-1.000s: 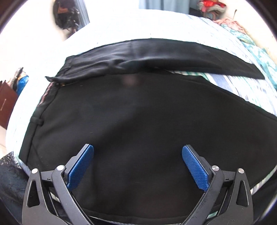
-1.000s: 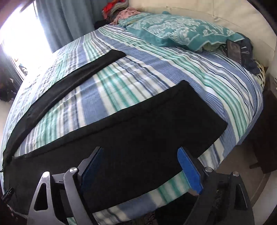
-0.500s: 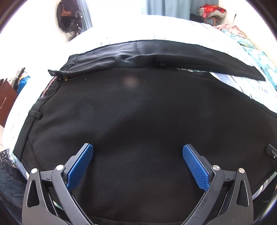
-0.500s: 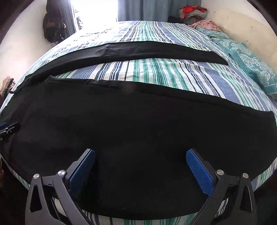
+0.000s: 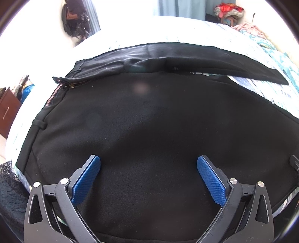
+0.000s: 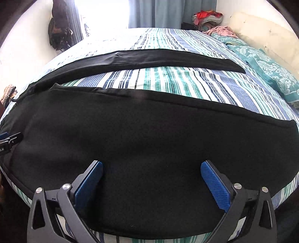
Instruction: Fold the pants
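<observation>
Black pants (image 5: pixel 149 121) lie spread flat on a striped bed (image 6: pixel 168 82), legs apart, waistband and open zipper (image 5: pixel 74 85) to the left. The near leg (image 6: pixel 149 140) fills the foreground, the far leg (image 6: pixel 142 59) lies behind it with bedsheet between. My left gripper (image 5: pixel 148 168) is open and empty, just above the hip area of the near leg. My right gripper (image 6: pixel 151 173) is open and empty, over the lower part of the near leg close to its front edge. The left gripper's tip shows at the left edge of the right wrist view (image 6: pixel 9 140).
A teal patterned blanket (image 6: pixel 271 69) lies at the bed's right side near the cream headboard (image 6: pixel 261 35). A pile of clothes (image 6: pixel 207 17) sits by the curtains. Bags hang on the left wall (image 6: pixel 59 30). A brown cabinet (image 5: pixel 7 112) stands beside the bed.
The right gripper has swung left from the leg's hem end to face across the near leg. The left gripper has moved slightly forward and lower over the hip area. Both stayed open.
</observation>
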`<state>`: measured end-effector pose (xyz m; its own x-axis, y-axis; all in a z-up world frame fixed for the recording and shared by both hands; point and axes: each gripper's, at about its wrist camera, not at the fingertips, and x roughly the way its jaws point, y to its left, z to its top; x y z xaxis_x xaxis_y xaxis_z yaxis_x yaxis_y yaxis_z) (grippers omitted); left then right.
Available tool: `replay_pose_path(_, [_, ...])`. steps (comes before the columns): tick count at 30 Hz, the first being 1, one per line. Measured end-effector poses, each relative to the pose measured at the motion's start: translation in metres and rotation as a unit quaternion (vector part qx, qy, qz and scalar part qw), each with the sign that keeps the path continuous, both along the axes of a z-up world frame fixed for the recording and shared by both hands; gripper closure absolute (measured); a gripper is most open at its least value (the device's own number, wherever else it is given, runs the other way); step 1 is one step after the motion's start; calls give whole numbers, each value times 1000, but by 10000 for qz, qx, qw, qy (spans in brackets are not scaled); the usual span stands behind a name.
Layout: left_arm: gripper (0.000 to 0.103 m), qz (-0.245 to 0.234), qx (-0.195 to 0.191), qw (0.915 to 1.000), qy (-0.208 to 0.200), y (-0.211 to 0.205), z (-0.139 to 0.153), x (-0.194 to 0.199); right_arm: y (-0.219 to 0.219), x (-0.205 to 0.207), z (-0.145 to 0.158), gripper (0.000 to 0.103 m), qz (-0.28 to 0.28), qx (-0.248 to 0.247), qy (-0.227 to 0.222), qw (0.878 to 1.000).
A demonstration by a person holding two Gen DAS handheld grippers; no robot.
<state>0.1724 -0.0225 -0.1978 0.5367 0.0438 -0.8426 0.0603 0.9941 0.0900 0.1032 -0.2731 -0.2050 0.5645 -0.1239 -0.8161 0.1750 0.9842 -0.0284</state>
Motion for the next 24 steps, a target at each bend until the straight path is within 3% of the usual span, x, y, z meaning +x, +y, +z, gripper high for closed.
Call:
replay_pose_path(17, [0,47,-260,9990,357,6,0,11,-1,1,0,0,-16,-42,-32,10000])
replay_pose_path(21, [0,88,-598,9960,655,14,5,18,-1,1,-1,0,-14,-44,-35,10000])
replay_pose_path(24, [0,110,-1166,9881,999,26,15,25,-1,1,-1,0,-15,-44,-38,10000])
